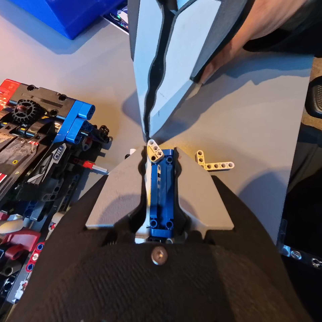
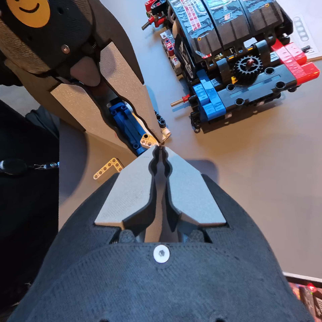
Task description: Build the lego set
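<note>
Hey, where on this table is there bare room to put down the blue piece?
Open table lies right of the right tool, below the car model. Another bare strip runs between the blue box and the model. It is crowded around the left tool holding the blue piece, near the L-shaped beam.

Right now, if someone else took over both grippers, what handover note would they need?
Left gripper: shut on the blue panel, which carries a small white connector at its far end.
Right gripper: shut, tips meeting that connector; whether it pinches a pin there is too small to tell.
Loose white L-beam lies on the table beside the panel.
Car model stands apart, mostly built.
Left to do: finish the connector joint, likely add the L-beam, then mount the panel on the car.
</note>
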Motion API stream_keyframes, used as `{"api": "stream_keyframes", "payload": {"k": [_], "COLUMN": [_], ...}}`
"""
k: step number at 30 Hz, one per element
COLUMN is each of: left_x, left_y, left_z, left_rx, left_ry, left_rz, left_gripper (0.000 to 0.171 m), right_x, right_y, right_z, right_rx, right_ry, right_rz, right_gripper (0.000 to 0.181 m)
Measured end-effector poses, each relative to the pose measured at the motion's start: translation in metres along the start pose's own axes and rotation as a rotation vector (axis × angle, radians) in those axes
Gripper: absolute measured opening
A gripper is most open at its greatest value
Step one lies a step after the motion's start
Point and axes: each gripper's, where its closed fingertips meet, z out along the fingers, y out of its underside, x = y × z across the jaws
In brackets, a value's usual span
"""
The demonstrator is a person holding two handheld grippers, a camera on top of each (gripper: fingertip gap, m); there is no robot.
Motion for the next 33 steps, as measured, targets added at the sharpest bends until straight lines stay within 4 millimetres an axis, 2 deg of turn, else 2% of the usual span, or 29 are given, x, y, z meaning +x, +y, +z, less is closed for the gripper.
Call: {"api": "stream_keyframes", "payload": {"k": [7,11,15,20,23,28,33], "left_x": [0.006,0.004,0.006,0.002,0.000,0.001,0.002], "left_y": [0.002,0.003,0.003,0.004,0.004,0.006,0.005], "left_z": [0.000,0.001,-0.002,-0.012,-0.016,-0.009,-0.008], "left_rx": [0.030,0.021,0.008,-0.008,-0.012,-0.025,0.008], "left_ry": [0.055,0.025,0.056,0.010,-0.026,-0.008,0.020], "left_rz": [-0.005,0.021,-0.003,0.026,0.058,0.045,0.036], "left_gripper": [0.026,0.024,0.024,0.030,0.024,0.016,0.014], "right_x": [-0.009,-0.018,-0.008,-0.013,-0.013,-0.004,-0.011], "right_y": [0.005,0.005,0.008,0.002,0.001,-0.001,0.002], "right_z": [-0.002,-0.004,-0.004,-0.007,-0.006,-0.003,0.000], "right_rx": [0.012,0.013,-0.004,0.009,0.004,0.011,0.007], "right_ry": [-0.066,-0.109,-0.044,-0.050,-0.039,-0.026,-0.055], "right_rz": [-0.027,-0.043,-0.038,-0.051,-0.065,-0.068,-0.071], "right_gripper": [0.001,0.001,0.001,0.000,0.000,0.001,0.001]}}
